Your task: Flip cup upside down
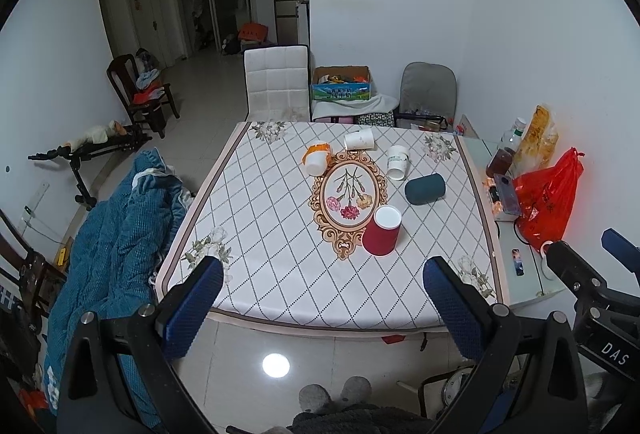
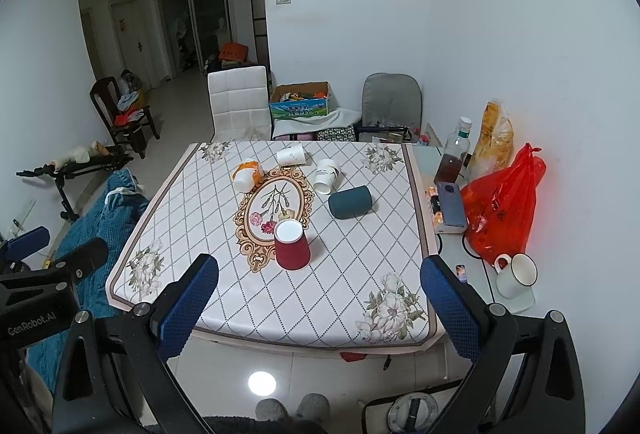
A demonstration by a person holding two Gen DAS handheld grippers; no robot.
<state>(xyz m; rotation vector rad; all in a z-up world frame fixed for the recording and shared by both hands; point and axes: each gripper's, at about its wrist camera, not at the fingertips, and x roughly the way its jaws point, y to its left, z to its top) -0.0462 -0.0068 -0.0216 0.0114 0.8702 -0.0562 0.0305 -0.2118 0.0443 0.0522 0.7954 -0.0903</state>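
I see the red cup [image 1: 382, 231] upside down on the table [image 1: 280, 274], teal cup [image 1: 425, 188] lying behind it; left gripper [image 1: 322, 298] and right gripper [image 2: 318, 294] both spread, empty.

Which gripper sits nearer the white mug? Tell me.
Right. The right gripper hangs off the table's near edge with the white mug just beyond its right finger; the left gripper is farther left.

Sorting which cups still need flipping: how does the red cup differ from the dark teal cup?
The red cup stands inverted, its white base up; the dark teal cup lies on its side. The red cup sits nearer the grippers, the teal one farther right. Both rest on the tablecloth, untouched.
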